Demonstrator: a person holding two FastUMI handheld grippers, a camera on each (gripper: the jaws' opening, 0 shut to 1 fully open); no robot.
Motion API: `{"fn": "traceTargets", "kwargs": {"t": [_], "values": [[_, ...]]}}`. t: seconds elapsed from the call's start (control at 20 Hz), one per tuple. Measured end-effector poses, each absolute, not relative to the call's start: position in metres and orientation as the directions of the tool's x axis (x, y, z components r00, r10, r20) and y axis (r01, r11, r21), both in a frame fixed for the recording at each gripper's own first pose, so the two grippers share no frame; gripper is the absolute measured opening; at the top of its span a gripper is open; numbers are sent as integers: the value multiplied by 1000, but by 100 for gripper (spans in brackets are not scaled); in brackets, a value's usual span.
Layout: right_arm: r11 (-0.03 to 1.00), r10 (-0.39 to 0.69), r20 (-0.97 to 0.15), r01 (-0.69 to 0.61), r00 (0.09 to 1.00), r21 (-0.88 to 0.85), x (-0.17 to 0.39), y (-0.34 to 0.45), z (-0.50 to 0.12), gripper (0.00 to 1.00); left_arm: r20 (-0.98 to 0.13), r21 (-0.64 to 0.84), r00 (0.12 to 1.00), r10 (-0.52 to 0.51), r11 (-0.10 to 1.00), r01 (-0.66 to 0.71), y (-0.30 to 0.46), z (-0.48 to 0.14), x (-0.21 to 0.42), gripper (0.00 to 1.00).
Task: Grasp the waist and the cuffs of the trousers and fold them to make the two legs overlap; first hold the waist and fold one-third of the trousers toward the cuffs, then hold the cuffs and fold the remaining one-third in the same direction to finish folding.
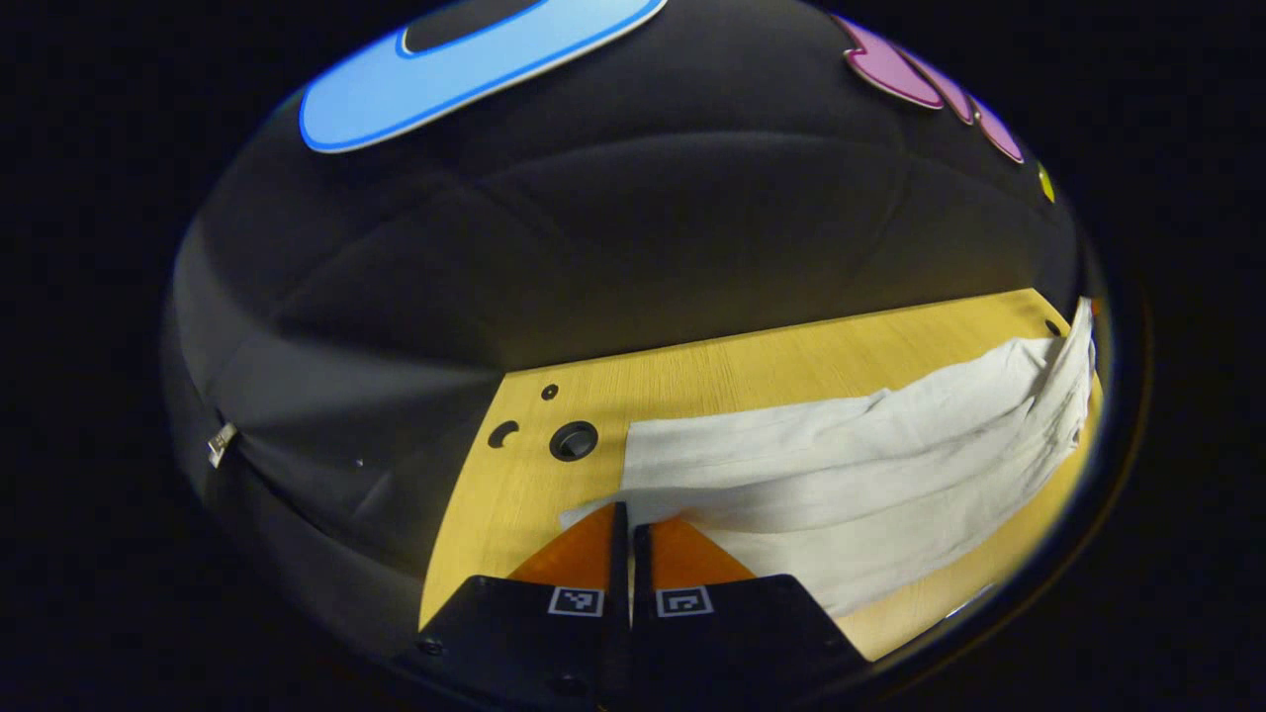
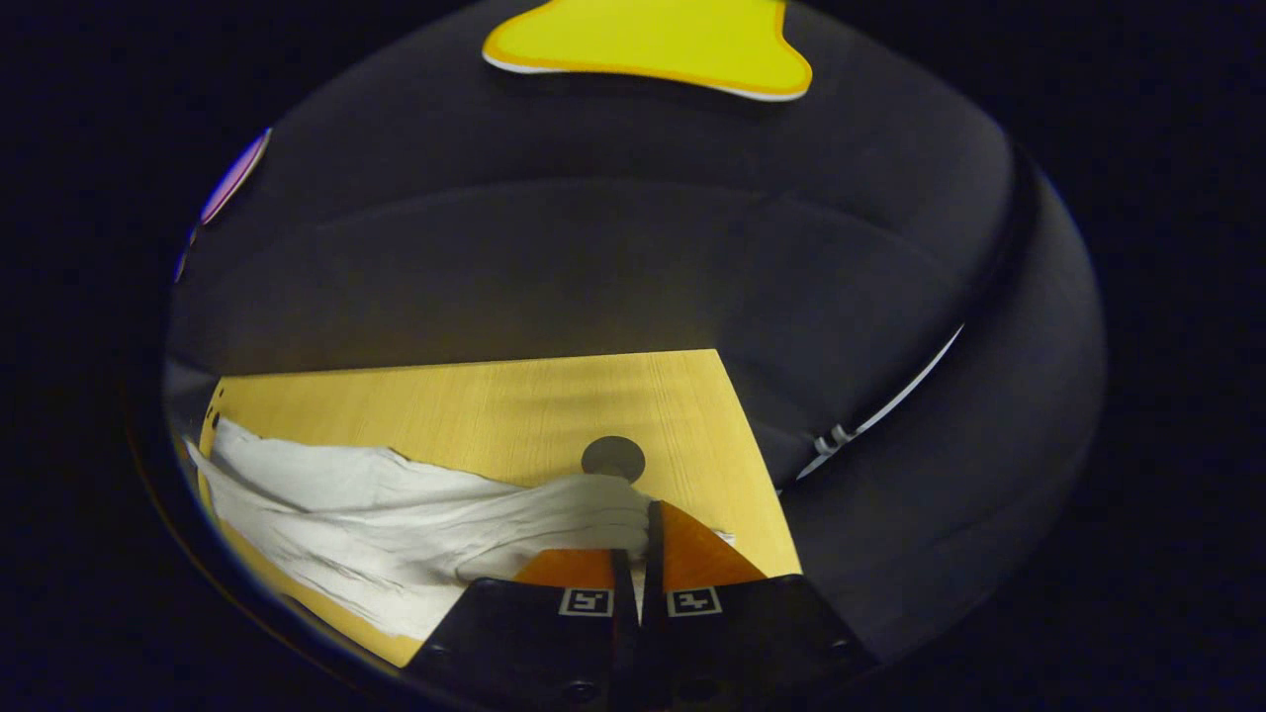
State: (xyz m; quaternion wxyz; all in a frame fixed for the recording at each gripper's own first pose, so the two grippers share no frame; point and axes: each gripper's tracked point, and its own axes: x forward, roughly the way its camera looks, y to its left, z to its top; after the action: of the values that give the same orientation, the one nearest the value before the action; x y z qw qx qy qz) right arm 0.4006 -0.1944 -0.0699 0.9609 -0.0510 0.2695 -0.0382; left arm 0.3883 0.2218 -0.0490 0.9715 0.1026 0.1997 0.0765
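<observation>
White trousers [image 1: 851, 465] lie stretched across the yellow wooden table [image 1: 752, 371], legs overlapped into one long band. In the left gripper view my left gripper [image 1: 630, 519] is shut on the near corner of one end of the cloth, which lifts slightly at the fingertips. In the right gripper view the trousers [image 2: 396, 519] run off to the left, and my right gripper [image 2: 638, 529] is shut on the bunched, thick end of the fabric, raised a little off the table.
Round holes and a grommet [image 1: 574, 440] sit in the table near the left gripper's end. A dark round cover [image 2: 612, 458] lies just beyond the right gripper. The table's edges [image 2: 757, 445] drop off to black cloth walls close on both ends.
</observation>
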Motion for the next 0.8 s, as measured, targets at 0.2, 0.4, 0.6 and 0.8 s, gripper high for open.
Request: {"fn": "traceTargets", "kwargs": {"t": [0.2,0.4,0.6,0.8], "values": [[987,-150,-533,94,833,-130,418,-198,-100,20,-448,105,873,194,981,-164,233,-79,400,8],[989,-133,-525,77,841,-129,413,-192,-104,76,-417,52,887,199,979,-195,232,-75,400,57],[989,-149,-480,122,864,-87,395,-202,-100,98,-336,3,916,221,972,-233,232,-41,383,98],[973,-150,-486,215,861,80,373,-218,-112,98,-280,-69,930,237,962,-265,232,-11,349,98]]}}
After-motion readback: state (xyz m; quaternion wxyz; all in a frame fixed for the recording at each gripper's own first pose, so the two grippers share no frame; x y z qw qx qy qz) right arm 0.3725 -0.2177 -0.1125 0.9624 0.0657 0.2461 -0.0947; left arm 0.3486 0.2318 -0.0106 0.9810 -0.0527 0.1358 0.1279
